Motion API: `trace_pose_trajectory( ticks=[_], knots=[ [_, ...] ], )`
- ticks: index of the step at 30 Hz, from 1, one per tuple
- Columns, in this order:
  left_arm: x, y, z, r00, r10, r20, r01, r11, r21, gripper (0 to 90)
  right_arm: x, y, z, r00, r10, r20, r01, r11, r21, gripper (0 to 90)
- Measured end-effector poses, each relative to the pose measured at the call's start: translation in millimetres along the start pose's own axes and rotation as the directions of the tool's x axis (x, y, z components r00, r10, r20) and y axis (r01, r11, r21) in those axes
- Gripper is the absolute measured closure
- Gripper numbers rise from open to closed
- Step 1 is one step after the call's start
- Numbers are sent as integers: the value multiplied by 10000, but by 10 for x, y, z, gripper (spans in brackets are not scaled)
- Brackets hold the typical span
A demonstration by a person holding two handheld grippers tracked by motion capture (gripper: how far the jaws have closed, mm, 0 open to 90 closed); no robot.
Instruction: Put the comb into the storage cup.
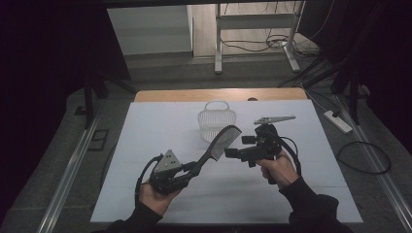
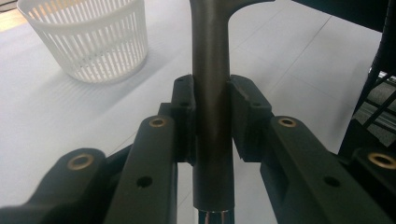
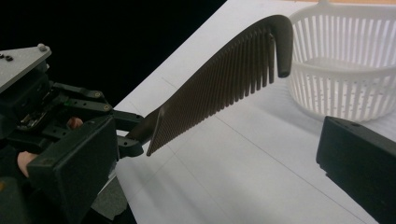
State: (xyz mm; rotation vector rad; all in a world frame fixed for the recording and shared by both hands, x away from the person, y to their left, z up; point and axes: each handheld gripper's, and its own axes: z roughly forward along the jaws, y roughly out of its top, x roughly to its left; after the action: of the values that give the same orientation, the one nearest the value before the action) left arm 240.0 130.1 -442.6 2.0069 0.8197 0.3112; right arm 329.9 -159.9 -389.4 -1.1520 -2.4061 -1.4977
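Note:
A dark comb (image 1: 221, 143) is held off the white table sheet (image 1: 160, 126), slanting up and to the right. My left gripper (image 1: 194, 169) is shut on the comb's handle (image 2: 211, 56), with both pads pressed against it in the left gripper view. The comb's teeth (image 3: 224, 79) point down toward the sheet. My right gripper (image 1: 238, 146) is just right of the comb's toothed end, aimed left at it. Its jaws (image 3: 215, 140) stand wide open and touch nothing. A white slatted basket (image 1: 209, 127) sits behind the comb's tip.
The basket (image 2: 93, 42) (image 3: 345, 84) stands upright on the sheet at the middle back and looks empty. A wooden table edge (image 1: 218, 94) shows beyond the sheet. On the floor are a power strip (image 1: 337, 121), cables and a metal frame (image 1: 218, 53).

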Motion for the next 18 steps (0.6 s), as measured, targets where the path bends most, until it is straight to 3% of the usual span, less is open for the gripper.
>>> trace_pose_trajectory(
  ticks=[18],
  knots=[
    [-11, 24, 52, 9999, 72, 126, -72, 10000, -14, 726, -65, 116, 264, 9948, 981, -282, -970, 9946, 368, 0]
  ],
)
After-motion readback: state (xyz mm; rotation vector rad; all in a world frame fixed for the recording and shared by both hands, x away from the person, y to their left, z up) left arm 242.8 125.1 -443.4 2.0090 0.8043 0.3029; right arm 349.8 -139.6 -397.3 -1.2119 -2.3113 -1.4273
